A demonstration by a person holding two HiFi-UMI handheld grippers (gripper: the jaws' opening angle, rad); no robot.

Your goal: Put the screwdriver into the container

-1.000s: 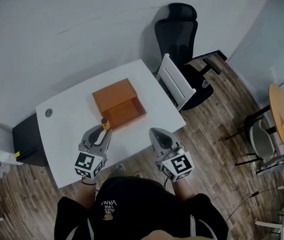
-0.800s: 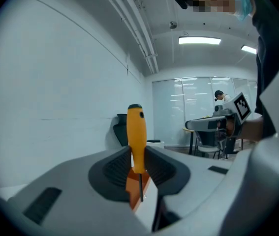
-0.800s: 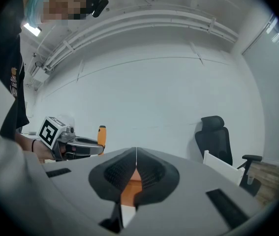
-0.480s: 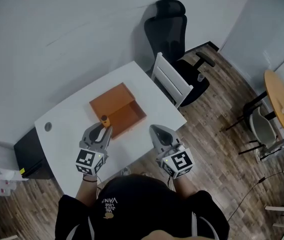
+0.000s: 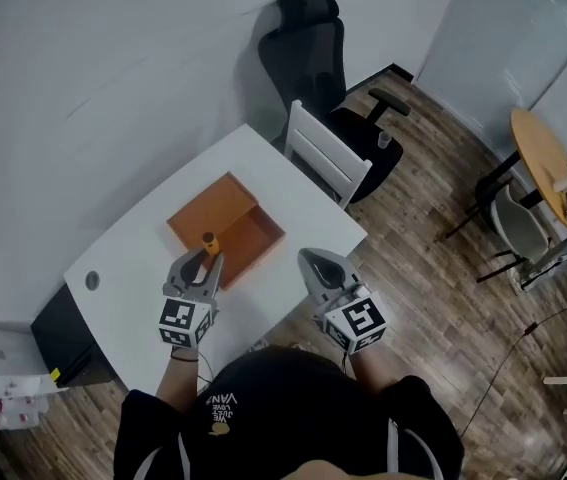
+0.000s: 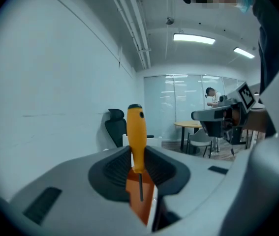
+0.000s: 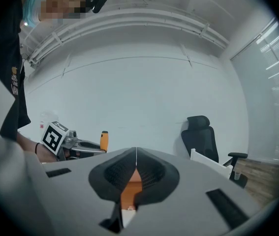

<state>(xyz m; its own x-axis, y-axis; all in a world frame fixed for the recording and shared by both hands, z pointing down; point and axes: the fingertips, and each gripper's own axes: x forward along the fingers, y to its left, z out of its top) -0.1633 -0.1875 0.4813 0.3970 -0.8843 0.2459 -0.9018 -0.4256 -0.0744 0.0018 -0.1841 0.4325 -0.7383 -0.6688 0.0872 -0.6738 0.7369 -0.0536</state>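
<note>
My left gripper (image 5: 203, 260) is shut on a screwdriver (image 6: 136, 137) with an orange handle, which stands upright between the jaws, its thin shaft pointing down. In the head view the handle tip (image 5: 207, 240) shows at the near edge of the orange container (image 5: 226, 230), an open box on the white table (image 5: 133, 268). The right gripper (image 5: 321, 264) is shut with nothing in it and hangs over the table's front right edge. From the right gripper view I see the left gripper (image 7: 82, 145) and the screwdriver handle (image 7: 104, 140) off to the left.
A white chair (image 5: 325, 161) stands at the table's right end, with a black office chair (image 5: 315, 53) behind it. A round wooden table (image 5: 543, 163) with chairs sits at the far right. A black cabinet (image 5: 55, 336) stands by the table's left end.
The head view has shifted, so the table and box sit lower left in the picture. Both grippers keep nearly the same places; the screwdriver stays gripped at the box's near edge.
</note>
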